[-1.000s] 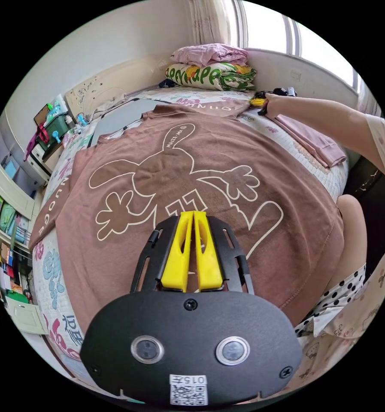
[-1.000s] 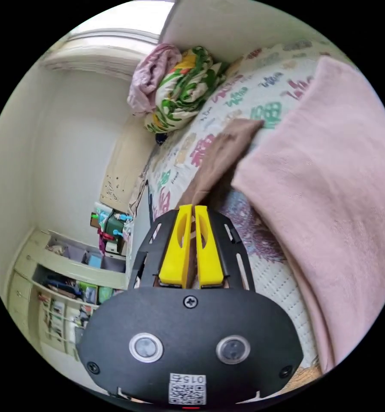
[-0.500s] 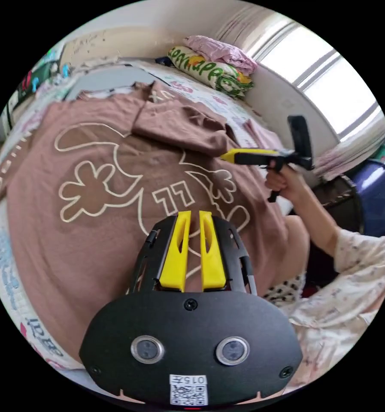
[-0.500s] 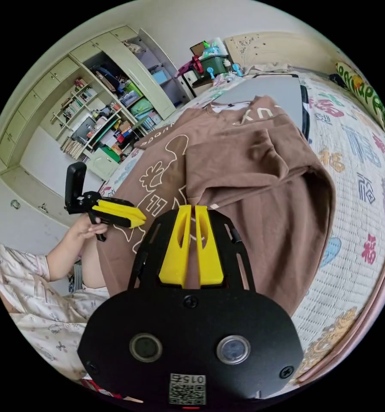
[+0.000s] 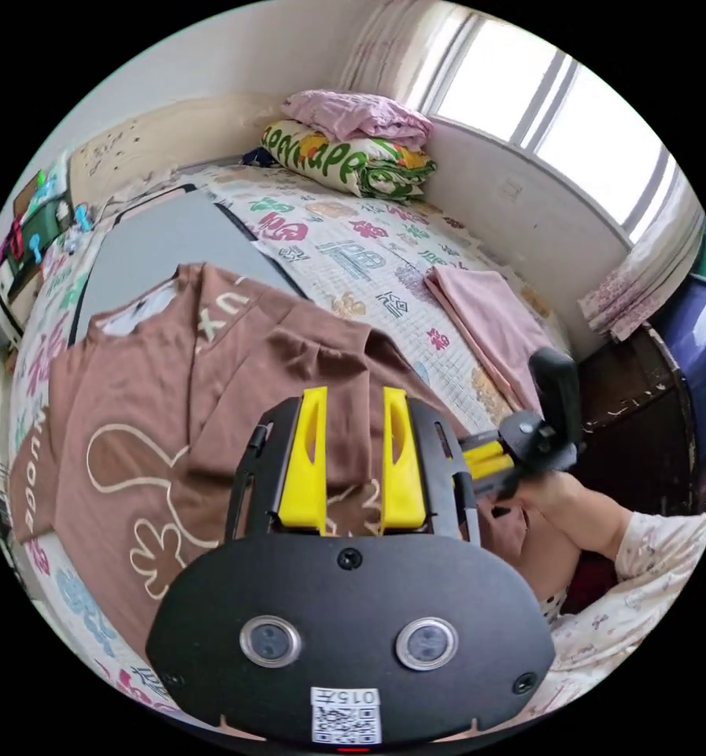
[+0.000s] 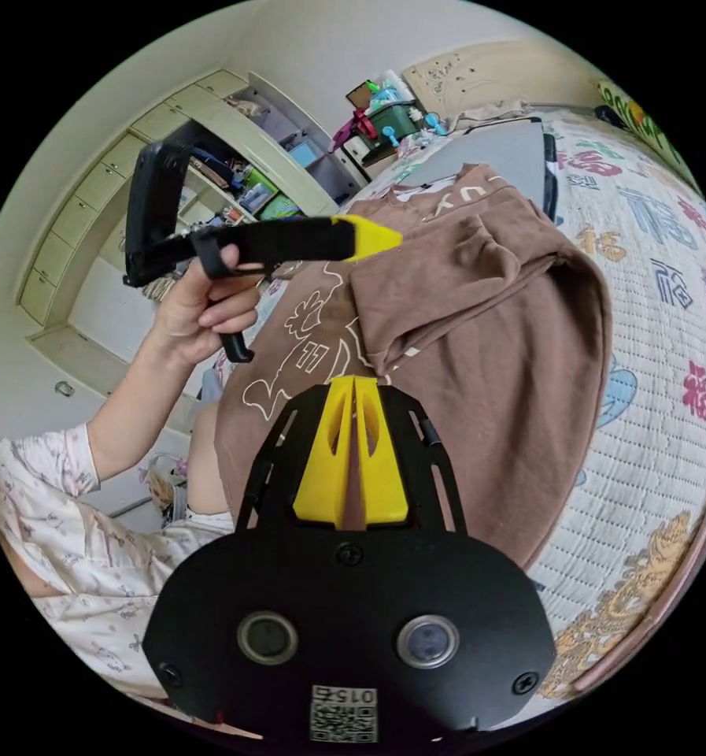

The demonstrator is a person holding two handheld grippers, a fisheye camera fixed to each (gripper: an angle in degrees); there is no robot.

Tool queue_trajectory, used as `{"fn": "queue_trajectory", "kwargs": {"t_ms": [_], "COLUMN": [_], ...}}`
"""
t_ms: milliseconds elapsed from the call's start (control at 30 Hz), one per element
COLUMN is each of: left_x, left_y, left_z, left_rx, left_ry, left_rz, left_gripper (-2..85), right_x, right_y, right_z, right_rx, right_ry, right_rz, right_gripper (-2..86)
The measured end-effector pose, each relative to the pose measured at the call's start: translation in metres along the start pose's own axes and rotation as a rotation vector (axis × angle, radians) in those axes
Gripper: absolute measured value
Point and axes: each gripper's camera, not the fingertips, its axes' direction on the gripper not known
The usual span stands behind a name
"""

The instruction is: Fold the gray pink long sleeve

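Both grippers work over a brown shirt (image 5: 132, 394) spread on the patterned bed cover (image 5: 353, 260): the left gripper (image 5: 353, 394) hangs above the shirt with its yellow jaws parted and nothing between them, while the right gripper (image 6: 354, 386) has its jaws pressed together on a folded-over edge of that shirt. A folded pink garment (image 5: 486, 323) lies on the cover near the wall under the window, well apart from the shirt, and a hand (image 6: 203, 307) holds the left gripper up beside the fold.
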Motion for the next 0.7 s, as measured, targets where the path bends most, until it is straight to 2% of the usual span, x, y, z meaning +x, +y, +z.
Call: {"fn": "queue_trajectory", "kwargs": {"t_ms": [100,167,267,333,500,600,700], "left_x": [0.043,0.061,0.050,0.037,0.020,0.022,0.012], "left_y": [-0.055,-0.079,-0.079,-0.067,-0.017,0.046,0.125], "left_z": [0.049,0.091,0.124,0.128,0.084,0.026,-0.028], "left_rx": [-0.043,-0.097,-0.151,-0.146,-0.005,0.148,0.280], "left_ry": [-0.077,-0.200,-0.287,-0.283,-0.177,-0.100,0.028], "left_rz": [0.042,0.032,-0.051,-0.095,-0.094,-0.051,-0.115], "left_gripper": [11.1,11.4,10.6,8.1,1.9,1.0,0.6], "right_x": [0.031,0.053,0.076,0.090,0.131,0.157,0.155], "right_y": [0.012,0.024,0.042,0.055,0.087,0.106,0.125], "right_z": [-0.014,-0.021,-0.025,-0.024,-0.022,-0.022,-0.008], "right_rx": [0.038,0.059,0.061,0.057,0.094,0.170,0.236], "right_ry": [-0.027,-0.052,0.033,0.076,0.040,0.025,0.110], "right_rz": [0.053,0.061,0.067,0.064,0.029,0.015,-0.091], "right_gripper": [-0.5,-0.5,-0.4,-0.2,1.1,3.7,8.5]}}
